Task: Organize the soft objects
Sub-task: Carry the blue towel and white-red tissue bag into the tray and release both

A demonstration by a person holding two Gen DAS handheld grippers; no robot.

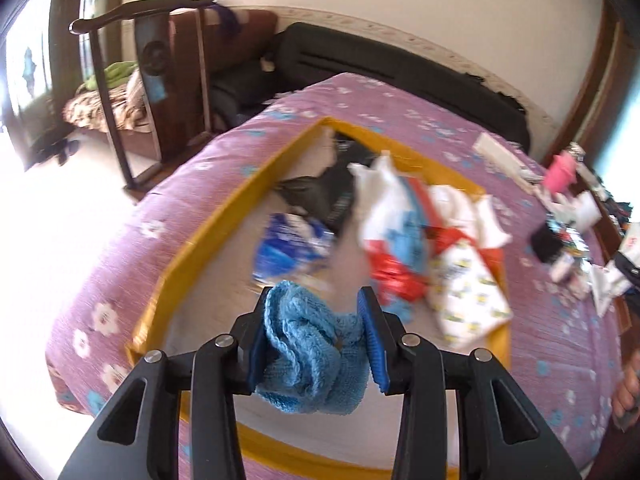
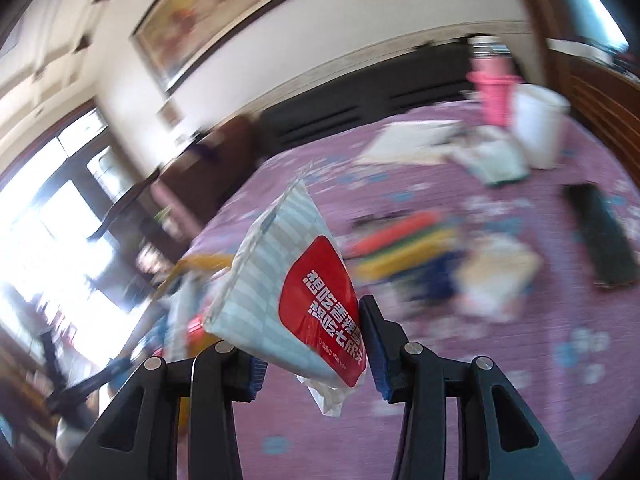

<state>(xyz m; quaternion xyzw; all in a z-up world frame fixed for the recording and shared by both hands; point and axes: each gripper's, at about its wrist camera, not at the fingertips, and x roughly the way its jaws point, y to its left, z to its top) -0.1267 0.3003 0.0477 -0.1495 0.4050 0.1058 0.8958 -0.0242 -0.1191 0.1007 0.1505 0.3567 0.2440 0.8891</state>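
A yellow-rimmed tray point(image 1: 224, 208) lies on the purple bed point(image 1: 552, 320), heaped along its far side, bare along its near side. Above that bare side, the left gripper point(image 1: 316, 344) has its jaws clamped on a blue knitted cloth point(image 1: 308, 356). The right gripper point(image 2: 316, 344) holds a striped wet-wipe packet point(image 2: 296, 288) between narrowly parted jaws, beside the tray.

Bed point(image 1: 180, 216) with purple floral cover fills mid-frame; yellow-rimmed tray point(image 1: 224, 216) at centre, pink cup point(image 1: 562, 170) upper right.
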